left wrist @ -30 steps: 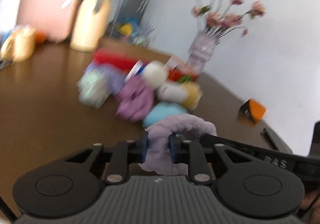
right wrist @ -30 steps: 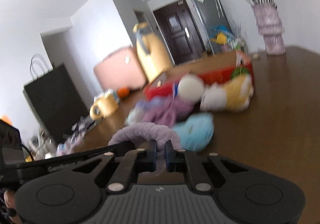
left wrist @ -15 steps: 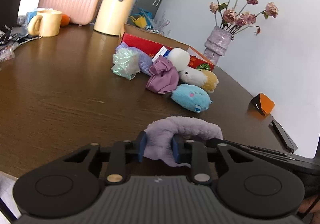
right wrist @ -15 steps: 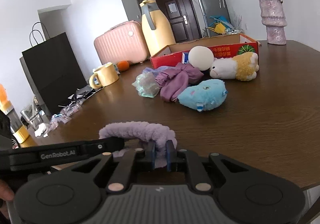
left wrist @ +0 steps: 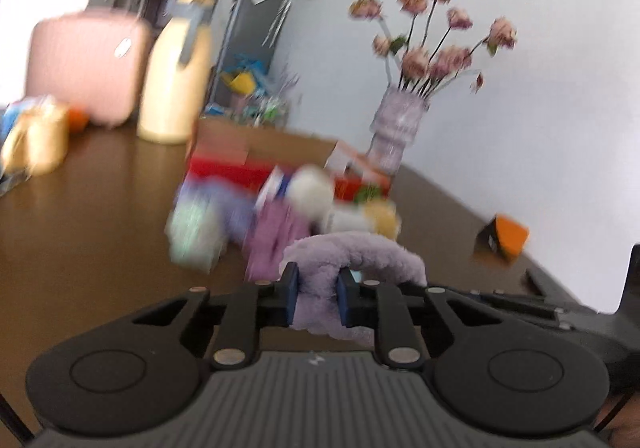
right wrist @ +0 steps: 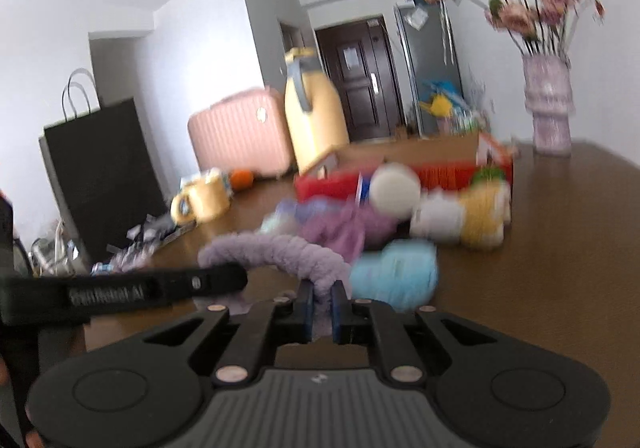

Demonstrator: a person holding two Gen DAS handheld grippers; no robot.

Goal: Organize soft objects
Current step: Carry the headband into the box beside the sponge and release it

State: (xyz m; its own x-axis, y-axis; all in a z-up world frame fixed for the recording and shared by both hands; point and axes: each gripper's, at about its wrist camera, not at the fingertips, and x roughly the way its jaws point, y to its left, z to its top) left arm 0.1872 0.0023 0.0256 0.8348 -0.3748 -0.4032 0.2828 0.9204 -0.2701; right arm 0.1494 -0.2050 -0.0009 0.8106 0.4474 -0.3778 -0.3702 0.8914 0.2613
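Both grippers hold one fluffy purple headband [left wrist: 356, 252], which also shows in the right wrist view [right wrist: 276, 252]. My left gripper [left wrist: 317, 298] is shut on one end, my right gripper [right wrist: 321, 306] on the other. They hold it above the brown table [right wrist: 560, 268]. Ahead lie a blue plush [right wrist: 396, 274], a purple cloth [right wrist: 348, 228], a white ball [right wrist: 394, 190], a white and yellow plush [right wrist: 464, 216] and a pale green bundle [left wrist: 194, 226]. Behind them stands an open red cardboard box [right wrist: 440, 168].
A vase of pink flowers [right wrist: 548, 104] stands at the back right. A yellow thermos [left wrist: 176, 68], a pink case [left wrist: 86, 64] and a yellow mug [left wrist: 34, 142] stand at the back left. An orange box [left wrist: 506, 238] lies at the right edge.
Both grippers have moved forward and up toward the pile with the headband still held between them. The views are now blurred by motion.
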